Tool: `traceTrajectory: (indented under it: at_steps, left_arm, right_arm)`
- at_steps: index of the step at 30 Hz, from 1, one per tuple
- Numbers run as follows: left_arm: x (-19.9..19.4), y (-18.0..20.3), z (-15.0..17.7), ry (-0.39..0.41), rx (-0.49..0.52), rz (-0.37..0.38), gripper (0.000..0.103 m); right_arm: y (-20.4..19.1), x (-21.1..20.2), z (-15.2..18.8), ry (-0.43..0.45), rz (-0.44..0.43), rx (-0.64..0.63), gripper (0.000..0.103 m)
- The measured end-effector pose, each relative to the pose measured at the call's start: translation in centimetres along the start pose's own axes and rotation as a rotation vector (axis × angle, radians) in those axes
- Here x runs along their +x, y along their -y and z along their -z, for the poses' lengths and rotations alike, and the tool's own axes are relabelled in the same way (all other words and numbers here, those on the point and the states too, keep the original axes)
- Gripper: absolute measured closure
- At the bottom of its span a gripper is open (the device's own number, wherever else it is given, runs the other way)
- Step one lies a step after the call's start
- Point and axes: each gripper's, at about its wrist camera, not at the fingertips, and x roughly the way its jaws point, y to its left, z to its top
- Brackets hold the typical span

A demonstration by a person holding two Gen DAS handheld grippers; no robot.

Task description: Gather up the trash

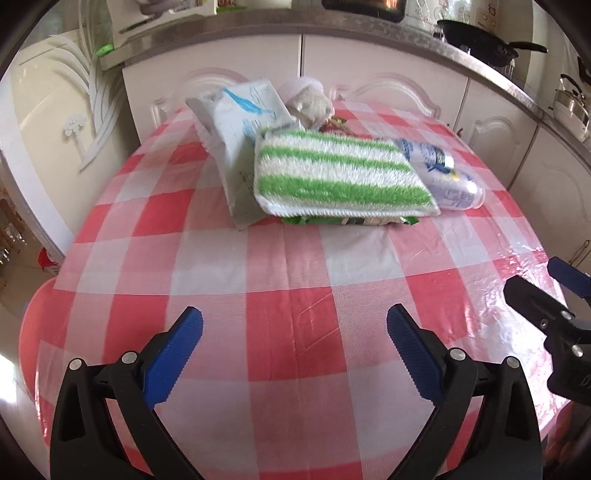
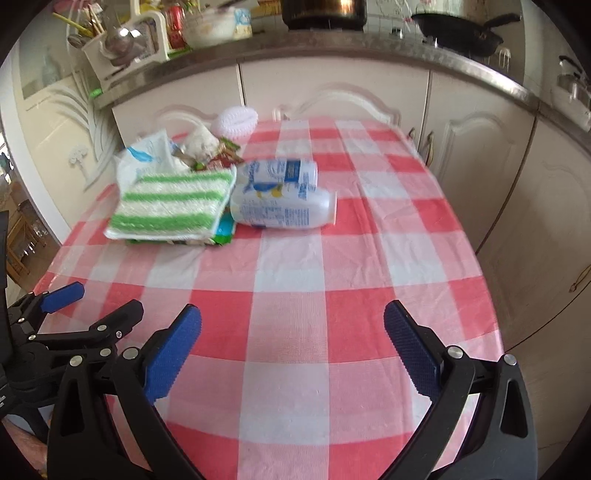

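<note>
A pile of items lies at the far side of the red-and-white checked table point(image 1: 288, 280). A green-striped cloth point(image 1: 340, 173) point(image 2: 170, 203) rests on a green wrapper point(image 1: 369, 220) point(image 2: 221, 229). A white tissue pack point(image 1: 240, 122) point(image 2: 147, 155) lies to its left. Two white plastic bottles point(image 1: 443, 173) point(image 2: 284, 199) lie on their sides to its right. Crumpled paper point(image 1: 314, 103) point(image 2: 201, 142) and small wrappers point(image 2: 225, 147) lie behind. My left gripper point(image 1: 295, 350) is open and empty over the near table. My right gripper point(image 2: 291, 347) is open and empty, beside the left one.
White cabinets point(image 2: 332, 92) stand right behind the table under a counter with a black wok point(image 2: 461, 31), a pot point(image 2: 321, 11) and a utensil rack point(image 2: 122, 44). A white scrubber point(image 2: 236, 120) sits at the table's far edge. A glass door point(image 1: 55, 122) is on the left.
</note>
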Motion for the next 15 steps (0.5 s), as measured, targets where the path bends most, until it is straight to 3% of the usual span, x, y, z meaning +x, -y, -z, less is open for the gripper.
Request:
traceTrajectory:
  at_steps: [15]
  left_arm:
    - [-13.0, -2.8, -2.2, 0.285, -0.042, -0.102, 0.005]
  right_arm:
    - [-2.0, -14.1, -2.8, 0.363, -0.017, -0.056, 0.004]
